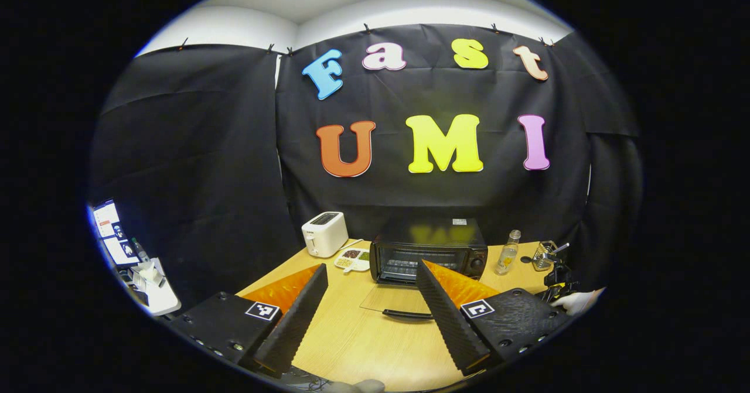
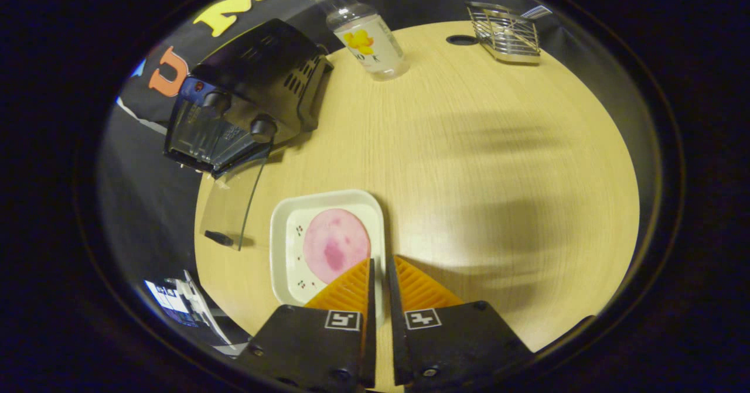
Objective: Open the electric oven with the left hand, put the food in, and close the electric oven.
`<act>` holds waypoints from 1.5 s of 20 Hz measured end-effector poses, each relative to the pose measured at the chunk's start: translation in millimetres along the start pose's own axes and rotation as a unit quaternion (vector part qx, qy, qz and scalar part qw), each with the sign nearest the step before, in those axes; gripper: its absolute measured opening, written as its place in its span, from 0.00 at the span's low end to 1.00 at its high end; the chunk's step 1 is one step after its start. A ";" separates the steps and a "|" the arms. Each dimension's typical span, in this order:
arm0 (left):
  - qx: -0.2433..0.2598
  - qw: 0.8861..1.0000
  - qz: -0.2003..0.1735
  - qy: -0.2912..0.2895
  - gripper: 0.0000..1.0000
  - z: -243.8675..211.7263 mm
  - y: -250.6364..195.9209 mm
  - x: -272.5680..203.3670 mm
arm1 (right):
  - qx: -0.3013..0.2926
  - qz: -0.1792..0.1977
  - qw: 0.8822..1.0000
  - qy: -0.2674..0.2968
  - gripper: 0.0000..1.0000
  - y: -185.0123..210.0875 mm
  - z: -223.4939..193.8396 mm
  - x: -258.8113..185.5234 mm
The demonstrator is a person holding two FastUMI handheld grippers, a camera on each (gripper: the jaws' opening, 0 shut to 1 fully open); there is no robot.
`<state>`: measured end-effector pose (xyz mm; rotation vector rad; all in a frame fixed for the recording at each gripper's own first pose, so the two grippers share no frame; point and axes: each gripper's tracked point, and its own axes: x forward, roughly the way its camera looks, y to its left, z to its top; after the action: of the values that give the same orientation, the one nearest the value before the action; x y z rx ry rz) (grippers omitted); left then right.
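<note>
The black electric oven (image 1: 430, 249) stands at the back of the wooden table (image 1: 363, 340), its glass door (image 1: 389, 299) folded down flat with the black handle (image 1: 407, 315) toward me. My left gripper (image 1: 370, 267) hangs open in front of it, holding nothing. In the right gripper view the oven (image 2: 258, 82) is at the upper left, with its open door (image 2: 234, 205) below it. My right gripper (image 2: 381, 261) is shut on the right rim of a white tray (image 2: 287, 235) that carries a round pink slice of food (image 2: 335, 243).
A white toaster (image 1: 324, 233) and a small sectioned dish (image 1: 352, 259) sit left of the oven. A clear bottle (image 1: 507, 252) and a wire rack (image 1: 546, 254) stand to its right. A gloved hand (image 1: 577, 301) shows at the far right. Bare tabletop (image 2: 498, 176) lies right of the tray.
</note>
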<state>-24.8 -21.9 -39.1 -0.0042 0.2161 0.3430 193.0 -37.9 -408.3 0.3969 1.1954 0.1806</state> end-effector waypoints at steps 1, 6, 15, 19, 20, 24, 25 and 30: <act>-0.005 1.000 0.003 -0.001 0.97 0.3 -1.0 -0.4 | 0.007 0.003 1.000 0.018 0.12 -0.3 0.5 -1.0; -0.020 1.000 0.012 -0.005 0.97 -4.2 -7.4 -1.5 | 0.075 0.070 0.992 0.072 0.06 0.0 2.1 -1.1; -0.008 1.000 0.000 -0.002 0.97 -2.1 -16.6 8.3 | 0.197 0.155 0.968 -0.005 0.04 0.4 7.8 -17.9; -0.002 1.000 -0.010 -0.008 0.96 4.9 -13.3 19.8 | 0.264 0.153 0.951 -0.052 0.04 4.3 8.8 -32.8; -0.002 1.000 -0.017 -0.008 0.96 6.5 -13.5 23.9 | 0.281 0.156 0.945 -0.061 0.04 9.4 8.5 -37.6; -0.001 0.999 -0.048 -0.010 0.96 9.4 -8.0 36.9 | 0.323 0.166 0.927 -0.090 0.04 36.7 -1.6 -56.5; -0.002 0.998 -0.057 -0.009 0.97 8.0 -4.4 40.3 | 0.325 0.162 0.927 -0.099 0.04 47.6 -5.1 -59.2; 0.000 0.995 -0.098 -0.009 0.96 6.9 28.0 50.5 | 0.341 0.166 0.915 -0.136 0.04 112.1 -27.5 -62.7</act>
<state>13.7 21.5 -42.1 -0.0221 0.1962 0.1478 152.8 49.0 -318.4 1.2048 0.8779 -0.0104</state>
